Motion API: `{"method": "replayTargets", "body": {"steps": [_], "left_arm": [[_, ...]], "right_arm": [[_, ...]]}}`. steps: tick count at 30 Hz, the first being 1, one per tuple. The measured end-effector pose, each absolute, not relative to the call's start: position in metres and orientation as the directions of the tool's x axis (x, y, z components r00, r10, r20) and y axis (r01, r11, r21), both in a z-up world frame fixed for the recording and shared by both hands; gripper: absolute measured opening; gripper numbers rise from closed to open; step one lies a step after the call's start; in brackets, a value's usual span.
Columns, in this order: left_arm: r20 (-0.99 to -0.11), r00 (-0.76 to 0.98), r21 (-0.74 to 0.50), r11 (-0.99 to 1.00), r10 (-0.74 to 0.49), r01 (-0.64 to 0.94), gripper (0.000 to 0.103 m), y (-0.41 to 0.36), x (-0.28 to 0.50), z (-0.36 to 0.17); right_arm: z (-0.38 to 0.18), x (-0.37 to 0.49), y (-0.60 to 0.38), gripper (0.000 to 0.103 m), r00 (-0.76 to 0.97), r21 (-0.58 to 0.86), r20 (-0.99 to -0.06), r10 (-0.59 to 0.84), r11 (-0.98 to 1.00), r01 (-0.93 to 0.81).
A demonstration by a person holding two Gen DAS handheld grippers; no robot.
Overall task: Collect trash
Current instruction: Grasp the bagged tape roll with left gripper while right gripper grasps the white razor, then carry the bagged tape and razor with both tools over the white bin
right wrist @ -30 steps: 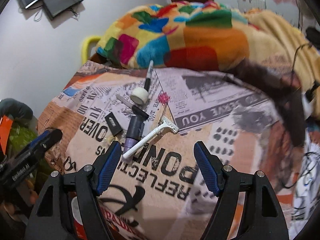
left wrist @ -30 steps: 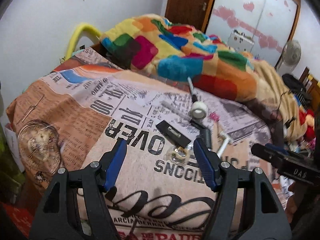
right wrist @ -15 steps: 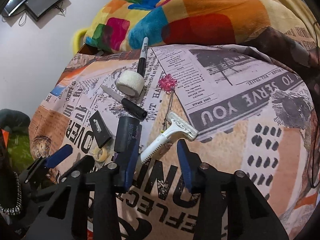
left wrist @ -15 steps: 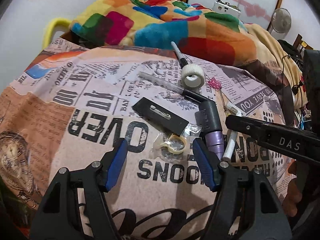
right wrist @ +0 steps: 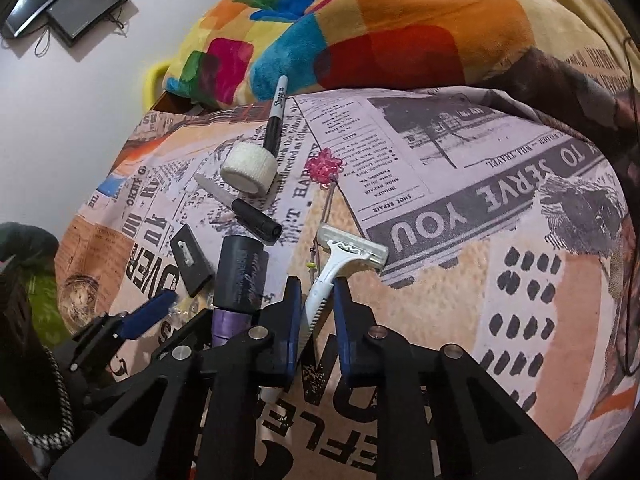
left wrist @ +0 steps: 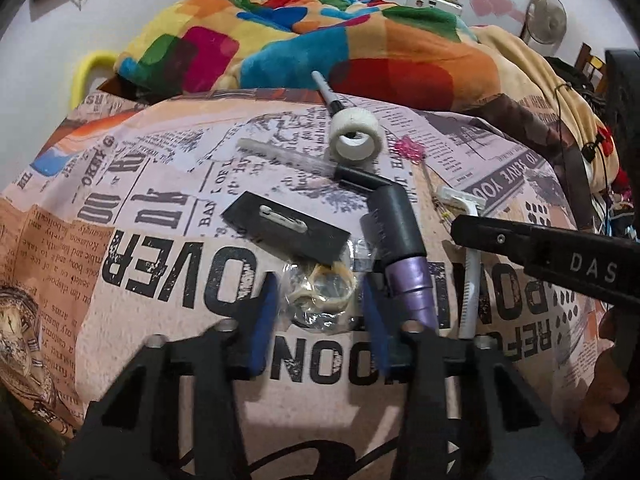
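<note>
on the newsprint bedspread (right wrist: pixel 460 208): one razor (right wrist: pixel 340 256), one marker (right wrist: pixel 276 120), one tape roll (right wrist: pixel 248 170)

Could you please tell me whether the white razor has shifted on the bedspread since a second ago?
No. The white razor still lies with its head beside the "YOU" print, though the right gripper has closed on its handle.

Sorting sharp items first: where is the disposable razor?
Right wrist view, centre: the razor lies on the bedspread, handle between the right gripper pads, beside the purple-and-black tube.
</note>
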State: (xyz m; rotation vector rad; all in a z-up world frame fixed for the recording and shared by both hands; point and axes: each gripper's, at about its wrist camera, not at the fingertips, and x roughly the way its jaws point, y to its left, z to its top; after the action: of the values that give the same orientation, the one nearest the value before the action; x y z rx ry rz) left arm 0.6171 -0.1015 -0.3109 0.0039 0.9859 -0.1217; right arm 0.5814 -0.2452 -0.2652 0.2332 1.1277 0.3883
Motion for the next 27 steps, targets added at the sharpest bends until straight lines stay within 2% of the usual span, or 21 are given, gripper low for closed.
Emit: {"method": "replayTargets", "body": {"steps": [3, 13, 27], "left_arm": [[-0.842, 0.524, -0.071, 0.99, -0.127, 0.125, 0.036, -0.104, 0.616, -0.31], [-0.833, 0.526, -0.13, 0.984, -0.173, 0.118, 0.036, -0.105, 0.592, -0.282], [-0.742, 0.652, -0.144, 0.987, -0.155, 0.071, 0.036, -0.082, 0.526, -0.182]], "right_arm": [[-0.261, 0.577, -0.246, 0.009, 0.379, 0.352, -0.834, 0.401, 0.916, -0.193], [-0.248, 0.556, -0.258, 0.009, 0.388, 0.314, -0.842, 0.374, 0.926, -0.211], [-0.152, 0.507, -0.251, 0.009, 0.498, 0.316, -0.754, 0.429, 0.901, -0.297]]}}
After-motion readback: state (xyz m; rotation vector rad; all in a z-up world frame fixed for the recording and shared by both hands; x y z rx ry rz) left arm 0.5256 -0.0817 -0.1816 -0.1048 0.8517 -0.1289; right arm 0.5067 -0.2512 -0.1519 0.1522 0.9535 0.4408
